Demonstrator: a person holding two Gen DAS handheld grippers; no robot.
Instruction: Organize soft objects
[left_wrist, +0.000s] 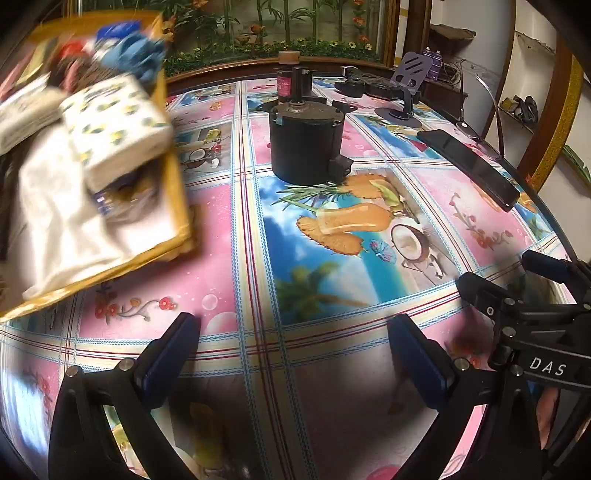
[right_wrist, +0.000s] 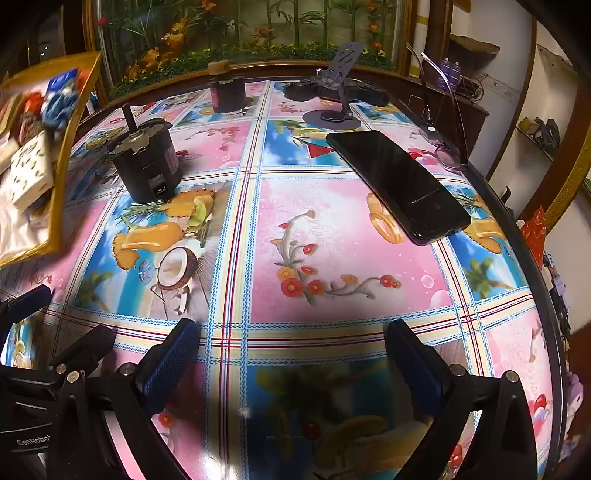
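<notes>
A yellow-rimmed box (left_wrist: 181, 192) sits at the table's left, blurred, holding soft things: a white pack with a yellow-flower print (left_wrist: 118, 129), a white cloth (left_wrist: 66, 221) and a blue plush (left_wrist: 129, 51). The box also shows in the right wrist view (right_wrist: 62, 162), with the printed pack (right_wrist: 29, 173) inside. My left gripper (left_wrist: 295, 347) is open and empty over the tablecloth, to the right of the box. My right gripper (right_wrist: 291, 350) is open and empty further right; its body shows in the left wrist view (left_wrist: 532, 325).
A black cylindrical motor (left_wrist: 306, 144) stands mid-table. A black phone (right_wrist: 399, 184) lies on the right, glasses (right_wrist: 443, 147) beyond it. A phone stand (right_wrist: 336, 107), a jar (right_wrist: 225, 92) and dark gear stand at the back. The table's edge (right_wrist: 546, 295) curves on the right.
</notes>
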